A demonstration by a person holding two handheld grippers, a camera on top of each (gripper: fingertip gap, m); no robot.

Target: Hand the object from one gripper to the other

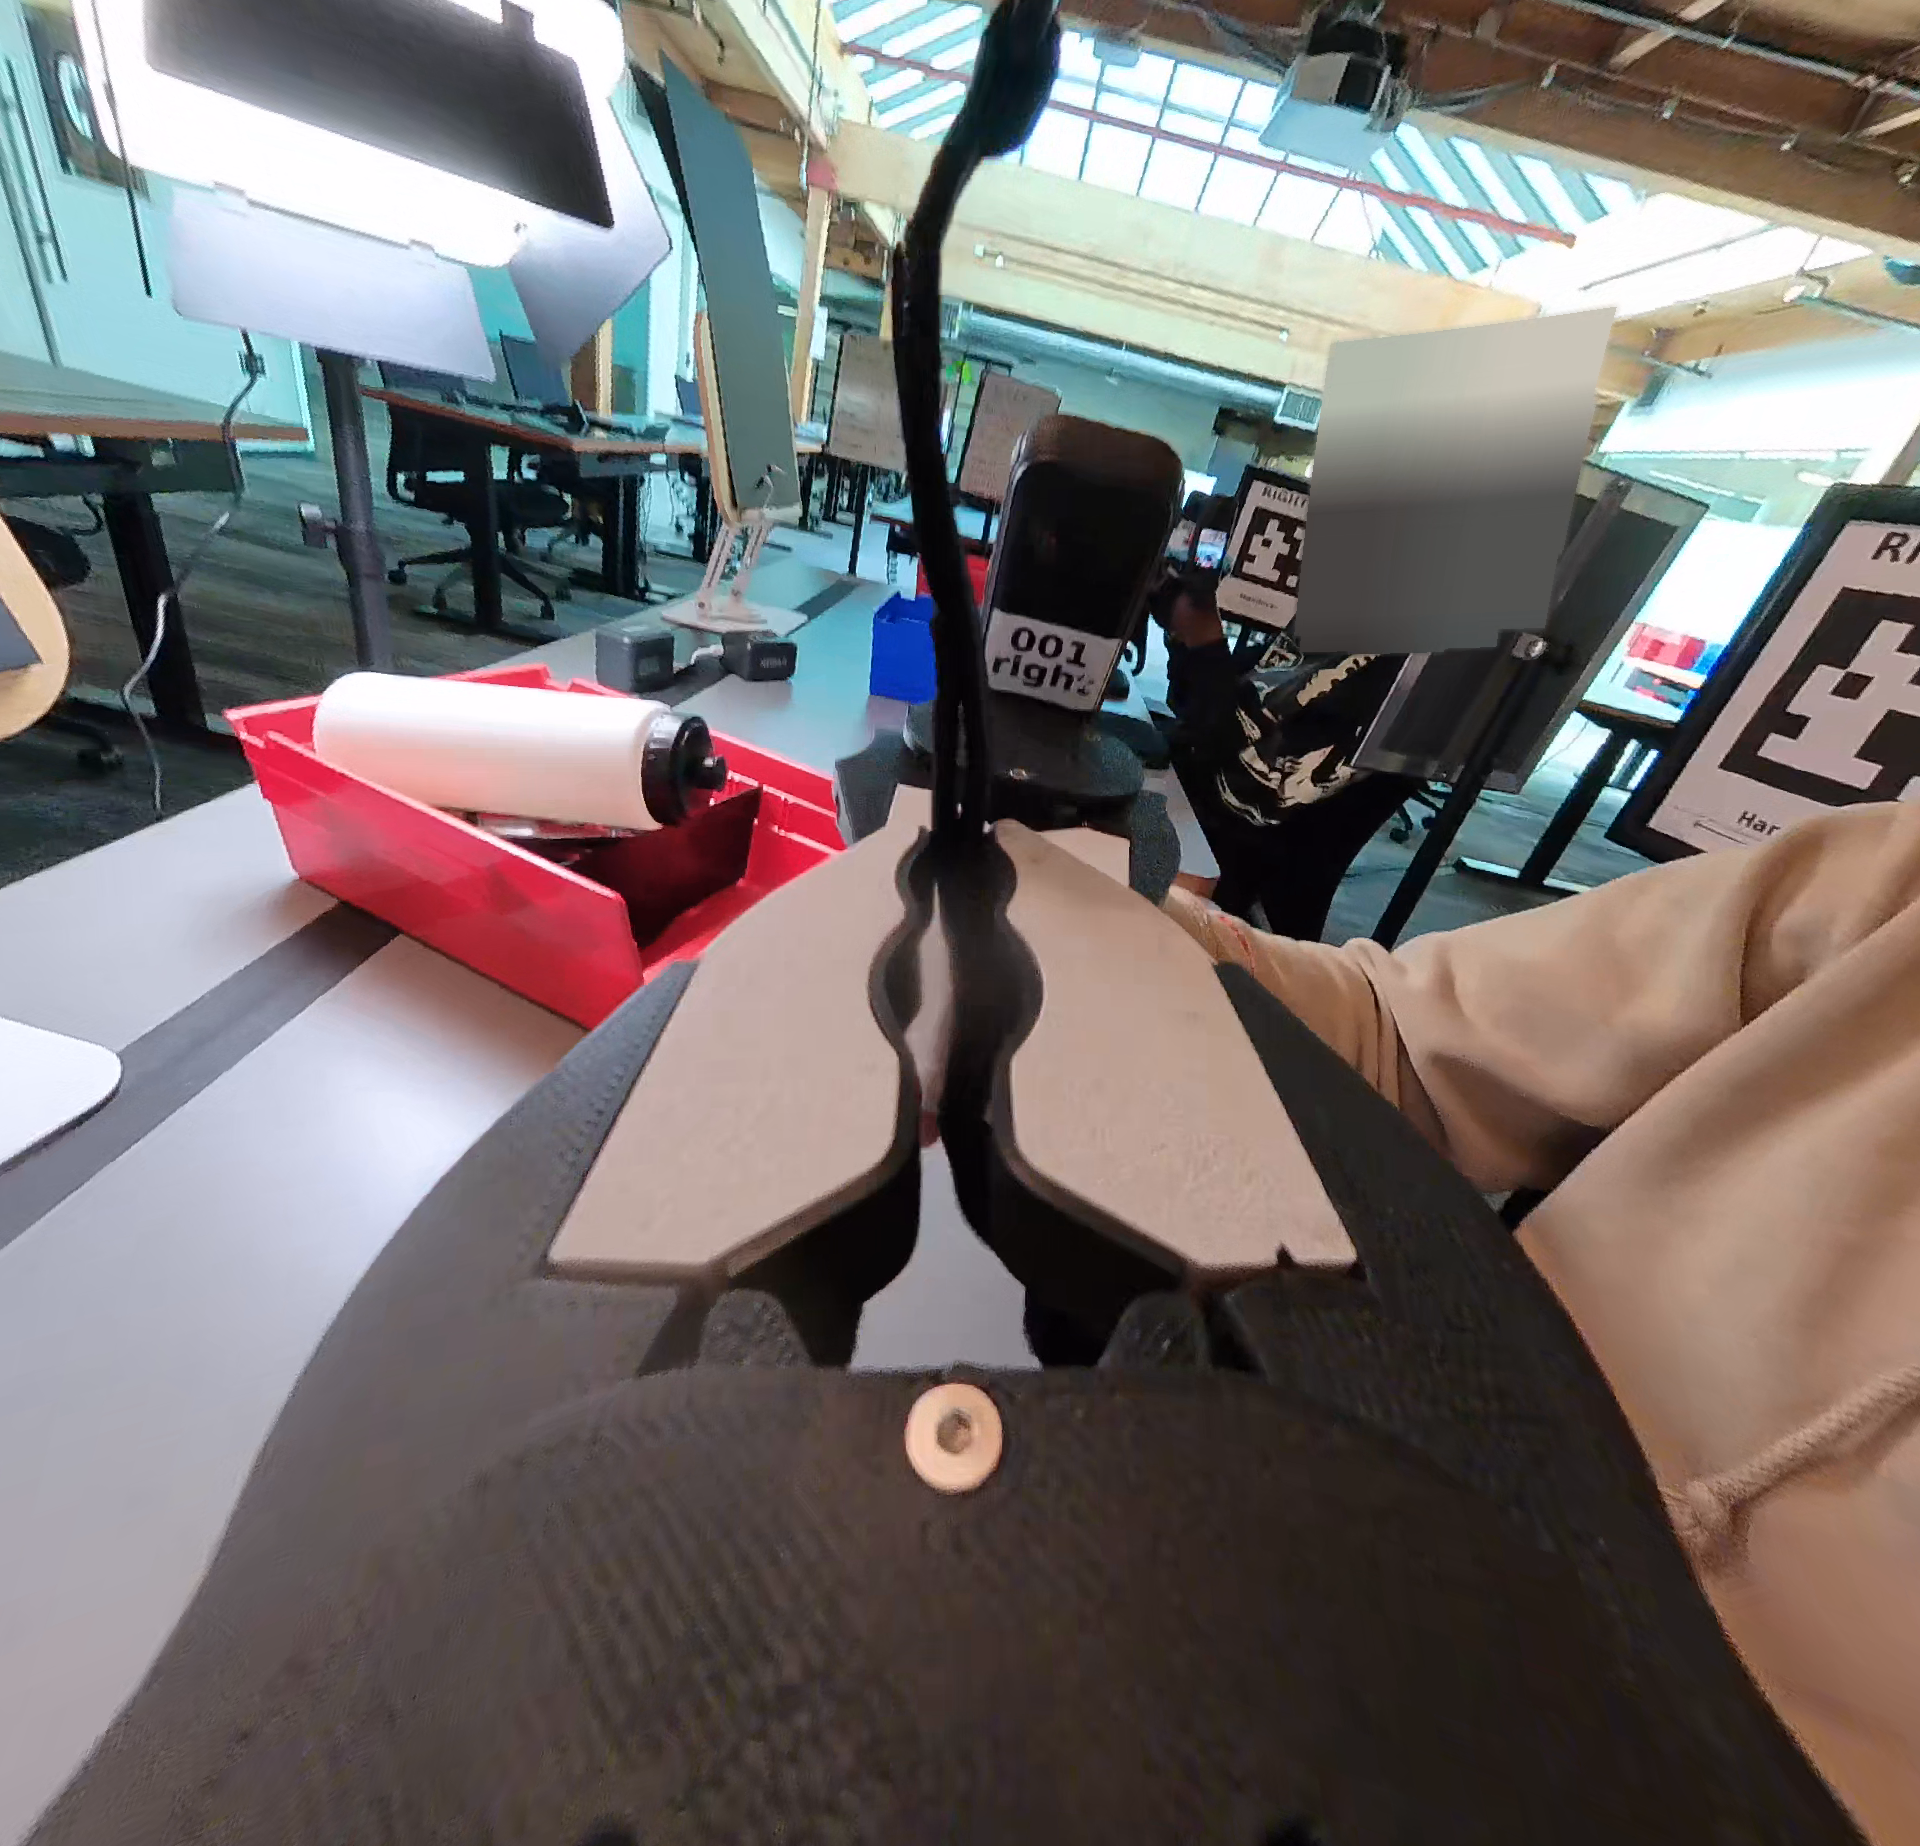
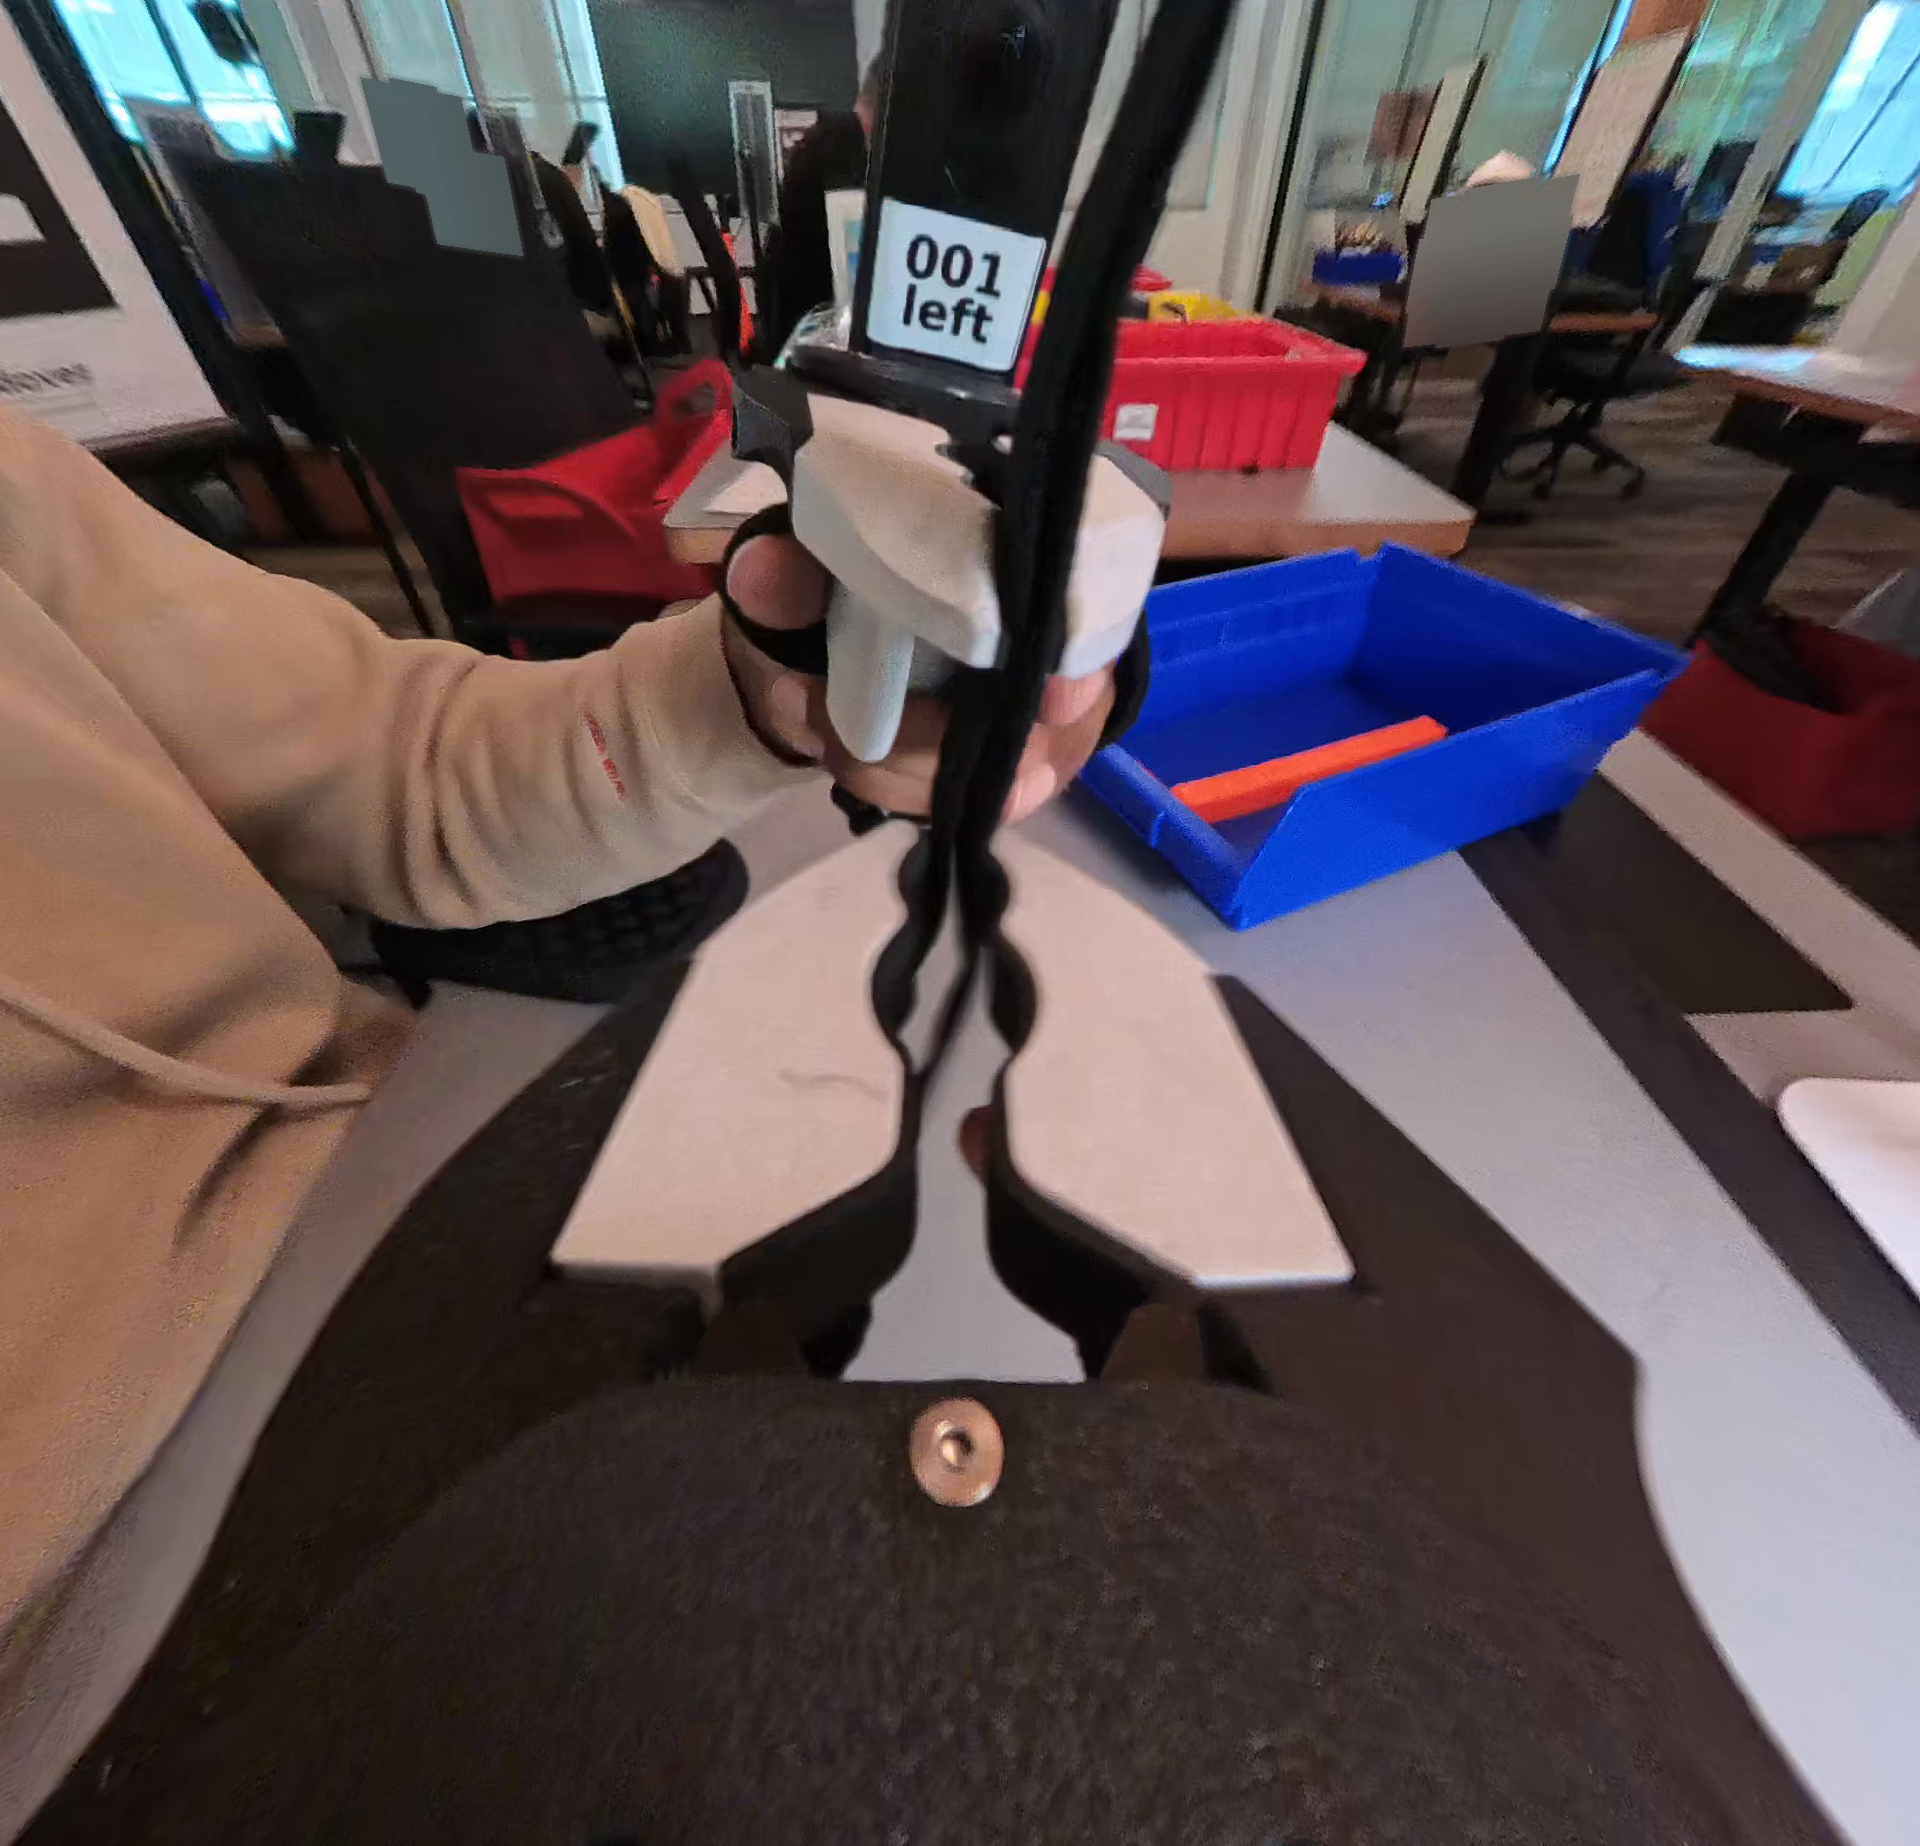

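Gripping one black cord between them, two grippers face each other above the grey table: the left gripper and the right gripper each pinch it narrowly. Two bins sit apart: one red bin with one white bottle, one blue bin with one orange stick.
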